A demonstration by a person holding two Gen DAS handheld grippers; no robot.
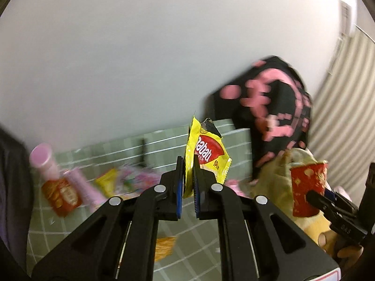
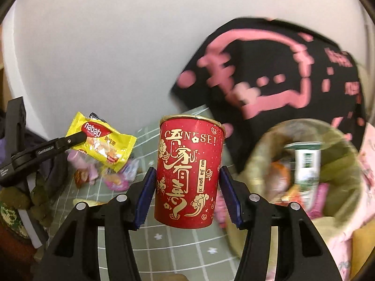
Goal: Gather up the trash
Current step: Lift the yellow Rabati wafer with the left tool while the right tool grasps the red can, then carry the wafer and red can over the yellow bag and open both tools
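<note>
The bin (image 2: 304, 175), lined with a pale bag, sits at 3 o'clock in the right wrist view; inside lie a green-and-white carton (image 2: 307, 171), standing nearly upright, and blurred orange and pink wrappers. A black bag (image 2: 281, 70) with pink print stands behind it at 1 o'clock.

The right gripper (image 2: 187, 182) has its jaws clamped on a red cup (image 2: 189, 175), one pad on each side. The cup is upright, long axis vertical, rim up, held above the green grid mat (image 2: 182, 241) just left of the bin.

The left gripper (image 1: 188, 182) has its jaws pinched together on a yellow wafer pack (image 1: 206, 157), which stands on end, torn top at 12 o'clock.

At 9 o'clock in the left wrist view, a pink tube (image 1: 44, 161) and an orange-red packet (image 1: 62, 195) lie on the mat, with more pink and yellow wrappers (image 1: 131, 178) behind the left jaws. An orange wrapper (image 1: 164, 245) lies below them.
</note>
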